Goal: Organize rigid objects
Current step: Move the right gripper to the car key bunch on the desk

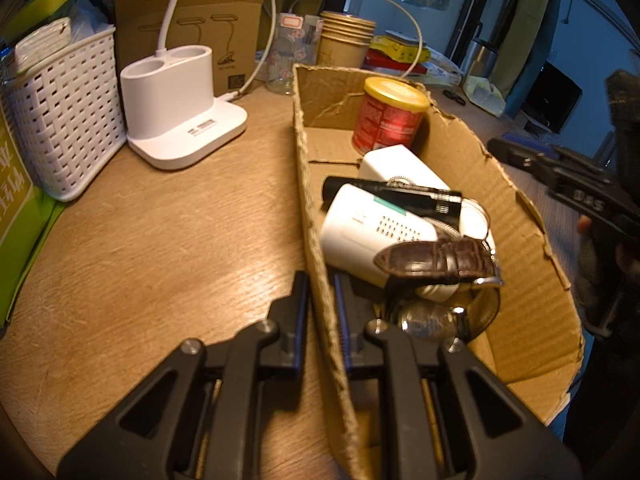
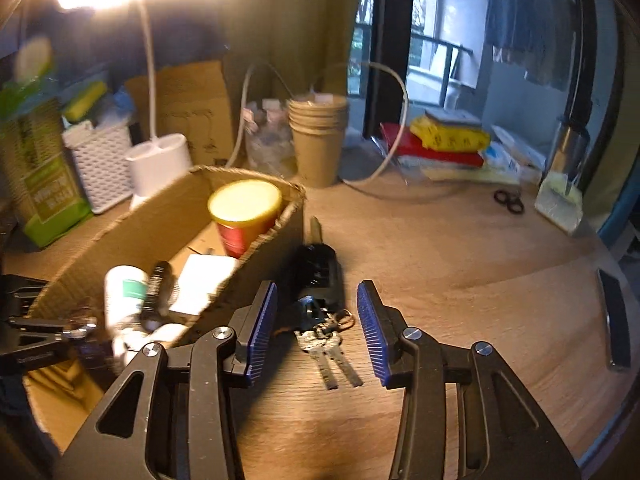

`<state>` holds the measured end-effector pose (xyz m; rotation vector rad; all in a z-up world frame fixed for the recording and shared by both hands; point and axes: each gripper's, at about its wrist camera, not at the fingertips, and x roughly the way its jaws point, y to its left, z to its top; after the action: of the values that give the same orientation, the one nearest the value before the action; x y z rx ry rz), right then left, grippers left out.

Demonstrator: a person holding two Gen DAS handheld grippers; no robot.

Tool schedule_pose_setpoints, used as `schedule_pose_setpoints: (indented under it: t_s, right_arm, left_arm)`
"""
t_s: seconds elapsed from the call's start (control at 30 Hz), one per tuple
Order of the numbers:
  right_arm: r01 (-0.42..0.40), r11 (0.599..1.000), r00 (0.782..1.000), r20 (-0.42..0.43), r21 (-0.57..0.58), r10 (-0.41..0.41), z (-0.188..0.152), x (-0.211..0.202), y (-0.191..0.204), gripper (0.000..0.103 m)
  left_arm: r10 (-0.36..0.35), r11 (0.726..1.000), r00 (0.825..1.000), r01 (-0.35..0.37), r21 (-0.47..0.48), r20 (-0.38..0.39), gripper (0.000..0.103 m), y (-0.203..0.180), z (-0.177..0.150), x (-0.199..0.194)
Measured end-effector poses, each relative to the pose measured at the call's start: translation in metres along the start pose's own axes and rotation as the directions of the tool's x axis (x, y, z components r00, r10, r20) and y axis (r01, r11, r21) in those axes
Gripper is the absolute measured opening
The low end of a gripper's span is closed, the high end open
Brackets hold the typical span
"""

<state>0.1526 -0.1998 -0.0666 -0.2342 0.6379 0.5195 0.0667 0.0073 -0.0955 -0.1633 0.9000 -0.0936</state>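
1. The left tongs [image 1: 320, 316] are pinched narrow on the near wall of the cardboard box [image 1: 316, 240], one finger outside on the worktop [image 1: 160, 240] side and one inside, steadying it.
2. The right tongs [image 2: 316, 328] stand wide apart and hold nothing; they hang low over the worktop with the key bunch [image 2: 324, 320] lying in the gap between the two blue pads [image 2: 260, 332].
3. The step in hand looks like picking up the keys. To do it well, I judge the tongs should come straight down so the pads bracket the black fob [image 2: 320, 272] or the ring cluster rather than the thin loose blades, then close firmly; flat keys on a flat worktop slip easily from a shallow grip.
4. The bunch lies just beside the box's outer wall, the fob nearly touching the cardboard, so the left pad has little room. A slight shift away from the wall before closing would avoid catching the box edge.
5. The left tongs' grip on the wall should be kept so the box does not slide when the keys are dropped in.
6. Inside the box already lie a red can with a yellow lid [image 1: 390, 116], a white device [image 1: 360, 232], a black flashlight [image 1: 392, 194] and a watch with a brown strap [image 1: 440, 260].
7. Further out on the worktop stand a white lamp base [image 1: 180, 108], a white woven basket [image 1: 68, 116] and stacked paper cups [image 2: 318, 140].
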Motion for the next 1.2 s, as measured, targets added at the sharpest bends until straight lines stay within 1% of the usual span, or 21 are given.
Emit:
schedule_pose_setpoints:
  t_s: [0.13,0.33,0.5,0.67,0.87,1.0,1.17,1.2]
  right_arm:
    - [-0.013,1.0,0.999,-0.037,-0.002,0.013,-0.001,0.02,-0.005,0.044]
    - [-0.058,0.998,0.996,-0.069,0.014,0.059,0.001,0.039,-0.011,0.044]
    - [-0.071,0.998,0.993,-0.099,0.0,0.07,0.002,0.052,-0.009,0.044]
    - [-0.072,0.997,0.99,-0.125,-0.031,0.068,0.004,0.064,-0.003,0.044]
    - [-0.071,0.996,0.986,-0.152,-0.049,0.062,0.007,0.074,-0.005,0.044]
    - [-0.071,0.997,0.983,-0.175,-0.044,0.062,0.007,0.081,-0.008,0.044]
    - [-0.074,0.996,0.982,-0.177,-0.04,0.066,0.008,0.083,-0.008,0.044]
    - [-0.072,0.997,0.982,-0.177,-0.04,0.064,0.008,0.083,-0.008,0.041]
  left_arm:
    - [0.0,1.0,1.0,0.0,0.0,0.0,0.014,0.0,0.0,0.0]
    - [0.0,1.0,1.0,0.0,0.0,0.0,0.014,0.0,0.0,0.0]
    - [0.0,1.0,1.0,0.0,0.0,0.0,0.014,0.0,0.0,0.0]
    - [0.0,1.0,1.0,0.0,0.0,0.0,0.014,0.0,0.0,0.0]
    - [0.0,1.0,1.0,0.0,0.0,0.0,0.014,0.0,0.0,0.0]
    - [0.0,1.0,1.0,0.0,0.0,0.0,0.014,0.0,0.0,0.0]
    - [0.0,1.0,1.0,0.0,0.0,0.0,0.014,0.001,0.0,0.0]
    - [0.0,1.0,1.0,0.0,0.0,0.0,0.014,0.0,0.0,0.0]
